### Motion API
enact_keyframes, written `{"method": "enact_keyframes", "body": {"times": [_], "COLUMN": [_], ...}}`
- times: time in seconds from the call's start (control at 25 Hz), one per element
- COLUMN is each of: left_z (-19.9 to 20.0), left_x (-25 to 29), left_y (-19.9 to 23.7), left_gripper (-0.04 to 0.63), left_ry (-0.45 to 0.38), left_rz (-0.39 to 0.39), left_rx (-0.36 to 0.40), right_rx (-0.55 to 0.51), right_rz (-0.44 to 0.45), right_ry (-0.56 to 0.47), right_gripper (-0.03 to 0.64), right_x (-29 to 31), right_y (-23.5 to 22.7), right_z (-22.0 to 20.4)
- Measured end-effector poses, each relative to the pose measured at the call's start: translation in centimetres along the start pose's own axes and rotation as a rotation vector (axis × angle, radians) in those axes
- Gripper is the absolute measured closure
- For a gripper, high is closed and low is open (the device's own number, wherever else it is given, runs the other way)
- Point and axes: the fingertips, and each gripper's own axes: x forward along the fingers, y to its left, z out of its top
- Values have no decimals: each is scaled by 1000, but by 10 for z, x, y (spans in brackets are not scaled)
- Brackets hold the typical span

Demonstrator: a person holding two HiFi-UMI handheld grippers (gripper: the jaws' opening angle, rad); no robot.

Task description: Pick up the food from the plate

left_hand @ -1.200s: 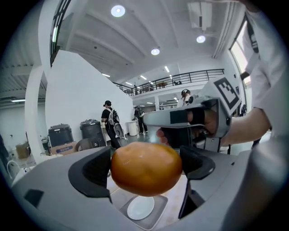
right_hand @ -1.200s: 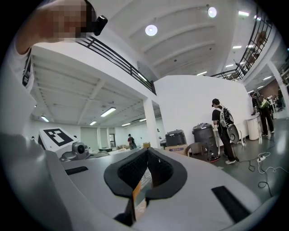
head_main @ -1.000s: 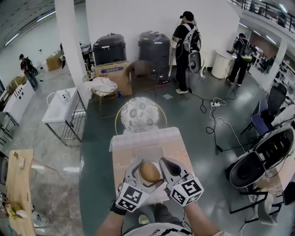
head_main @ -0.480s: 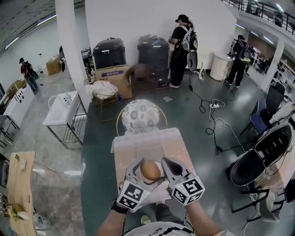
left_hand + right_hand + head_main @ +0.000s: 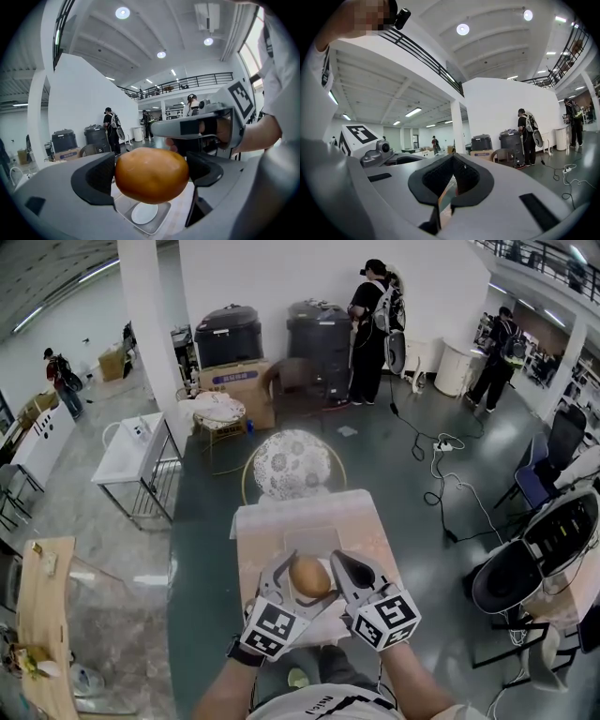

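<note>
A round, golden-brown piece of food [image 5: 310, 575] [image 5: 151, 175] hangs above the small table [image 5: 272, 532], and my left gripper [image 5: 300, 589] [image 5: 152, 180] is shut on it. Both dark pads press its sides. Straight below it, in the left gripper view, a small white plate [image 5: 144, 213] lies bare in a grey square tray [image 5: 161, 224] [image 5: 312, 540]. My right gripper [image 5: 341, 568] [image 5: 451, 190] hovers just right of the food, jaws shut with nothing between them. It also shows in the left gripper view as the right gripper [image 5: 201, 129], held in a hand.
A round patterned chair [image 5: 289, 465] stands just beyond the table. Black office chairs [image 5: 525, 568] crowd the right side and a wooden table [image 5: 42, 615] the left. Cables [image 5: 441, 465] trail over the floor. People, bins and a cardboard box stand far back by the wall.
The food stays in my left gripper; both grippers have drifted slightly forward over the table. A person at the back has stepped closer to the bins.
</note>
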Motion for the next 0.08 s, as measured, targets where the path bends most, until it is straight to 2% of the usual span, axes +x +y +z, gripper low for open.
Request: {"method": "enact_keyframes", "body": {"times": [0.08], "left_z": [-1], "left_x": [1], "left_y": [3], "left_gripper": [138], "left_ry": [1], "left_rz": [2], "left_rx": [-1], "right_rx": [0], "right_rz": [-2], "right_ry": [4], "right_gripper": [604], "right_x": [3], "right_y": [-1], "right_z": [-1]}}
